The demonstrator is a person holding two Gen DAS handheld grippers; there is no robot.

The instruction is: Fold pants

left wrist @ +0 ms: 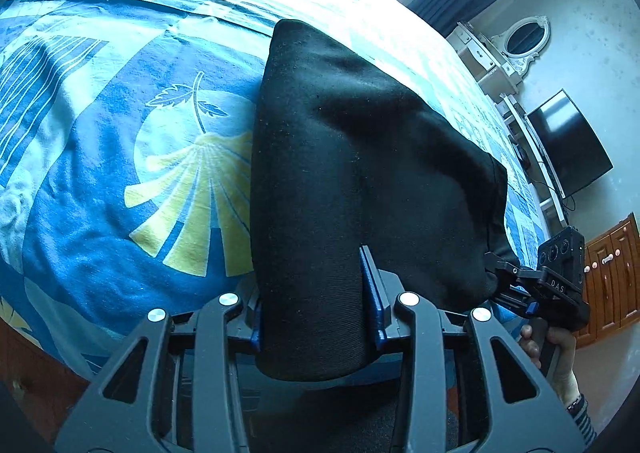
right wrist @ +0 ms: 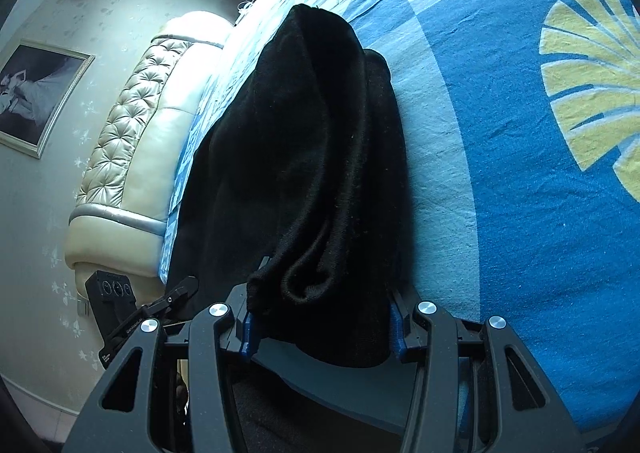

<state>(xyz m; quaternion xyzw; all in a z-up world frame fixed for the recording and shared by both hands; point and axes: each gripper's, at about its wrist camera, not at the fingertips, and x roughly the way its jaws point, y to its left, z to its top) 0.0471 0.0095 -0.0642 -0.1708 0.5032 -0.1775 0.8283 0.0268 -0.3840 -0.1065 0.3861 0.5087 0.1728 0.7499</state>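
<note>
The black pants (left wrist: pixel 340 173) hang over the bed, held up at one edge by both grippers. My left gripper (left wrist: pixel 316 313) is shut on a thick fold of the pants between its blue pads. My right gripper (right wrist: pixel 320 329) is shut on a bunched, layered edge of the pants (right wrist: pixel 312 157). The cloth runs away from each camera and drapes down onto the bedsheet. The right gripper also shows in the left wrist view (left wrist: pixel 500 273), gripping the far corner. The left gripper's body shows at the lower left of the right wrist view (right wrist: pixel 120 301).
The bed carries a blue sheet with yellow fan prints (left wrist: pixel 120 133). A cream tufted headboard (right wrist: pixel 132 141) and a framed picture (right wrist: pixel 36 93) are to the left. A television (left wrist: pixel 568 141), a white dresser (left wrist: pixel 492 57) and a wooden cabinet (left wrist: pixel 612 273) stand by the right wall.
</note>
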